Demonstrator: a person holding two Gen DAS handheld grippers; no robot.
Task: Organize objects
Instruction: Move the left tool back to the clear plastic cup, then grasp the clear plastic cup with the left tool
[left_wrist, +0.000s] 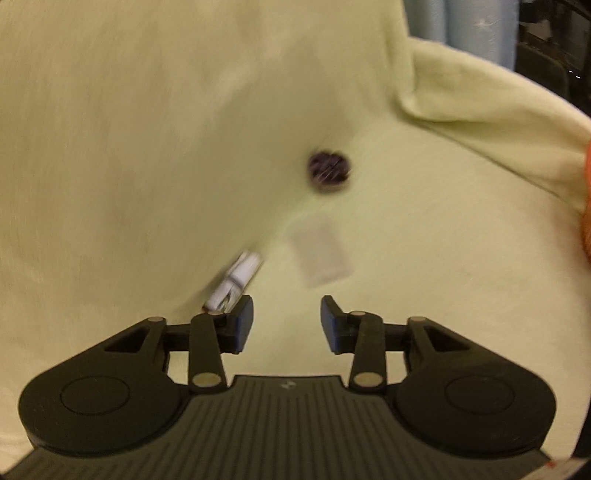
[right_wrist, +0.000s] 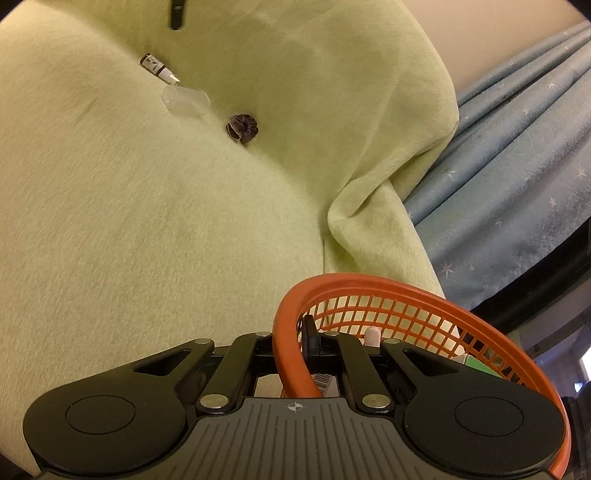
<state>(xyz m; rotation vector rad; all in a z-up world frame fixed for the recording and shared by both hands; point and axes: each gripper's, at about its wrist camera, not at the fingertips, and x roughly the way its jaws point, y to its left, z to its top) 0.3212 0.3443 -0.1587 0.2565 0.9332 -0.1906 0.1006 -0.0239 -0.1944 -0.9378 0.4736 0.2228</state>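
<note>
Green blanket (right_wrist: 147, 221), w/ scrunchie (right_wrist: 242, 128), clear cup (right_wrist: 185, 100), vial (right_wrist: 159, 69)

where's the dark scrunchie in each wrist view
Left wrist: scrunchie right of centre, blurred, beyond the clear cup.
Right wrist: scrunchie upper middle, lower right of the cup.
Shared landmark: the clear cup lying beside the small bottle.

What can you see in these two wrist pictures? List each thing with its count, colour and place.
Blanket: one, pale green, under everything.
Scrunchie: one, dark purple, on blanket.
Clear cup: one, transparent, lying beside the vial.
Vial: one, brown with white label, lying on blanket.
Dark object: one, black, far edge.
Basket: one, orange mesh, few items inside.
Curtain: one, blue, right.
Left claw: open, empty.
Right claw: shut on basket rim.
</note>
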